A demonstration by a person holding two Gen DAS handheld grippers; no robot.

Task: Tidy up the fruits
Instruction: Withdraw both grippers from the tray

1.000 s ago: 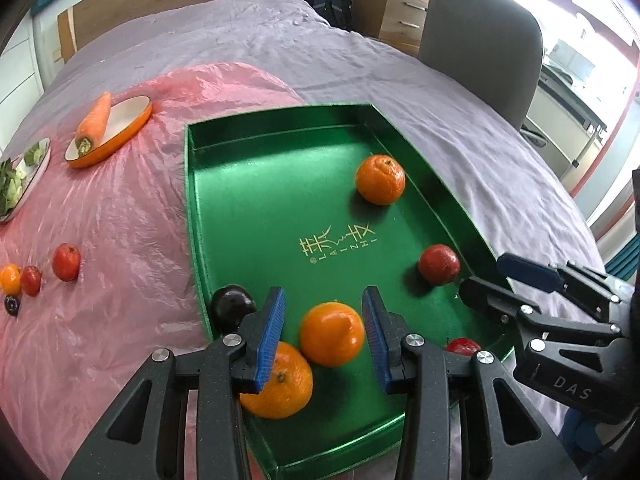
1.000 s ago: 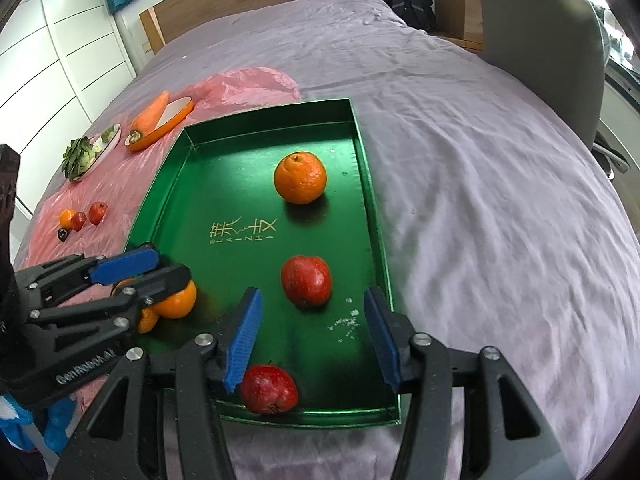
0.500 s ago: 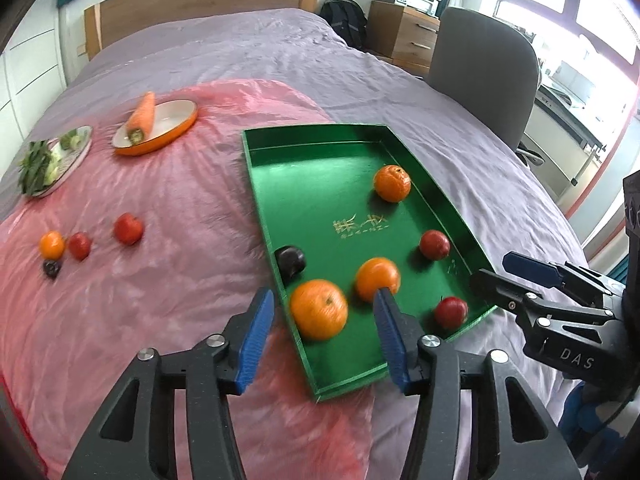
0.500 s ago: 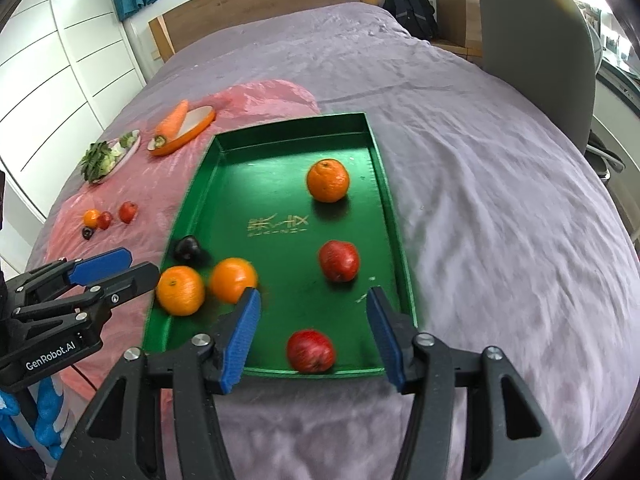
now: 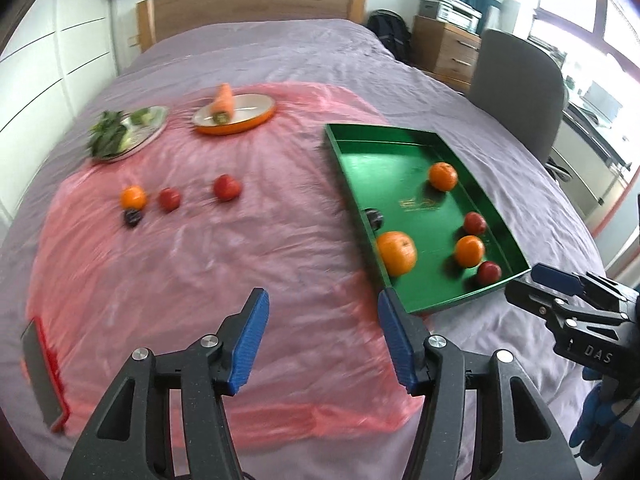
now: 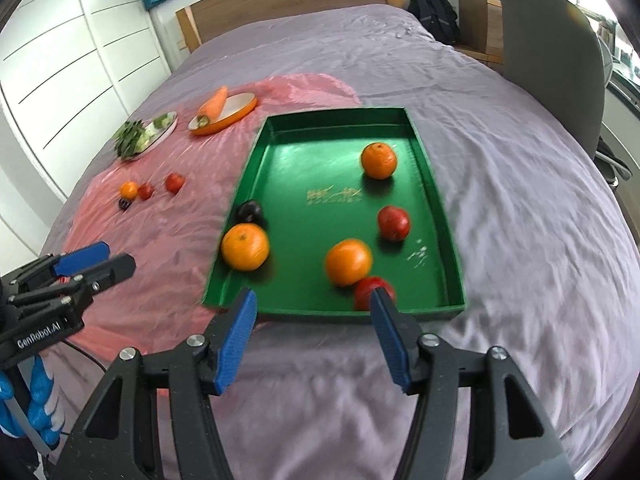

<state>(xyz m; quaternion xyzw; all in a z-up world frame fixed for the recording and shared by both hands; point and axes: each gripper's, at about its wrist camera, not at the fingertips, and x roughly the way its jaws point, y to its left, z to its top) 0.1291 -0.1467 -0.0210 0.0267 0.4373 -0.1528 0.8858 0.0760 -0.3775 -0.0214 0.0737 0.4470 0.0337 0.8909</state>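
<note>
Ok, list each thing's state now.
Left gripper: open, empty.
Right gripper: open, empty.
Green metal tray: holds six fruits.
Orange-rimmed oval dish: carrot on it.
Round silver plate: leafy greens on it.
Pink plastic sheet: four fruits loose.
</note>
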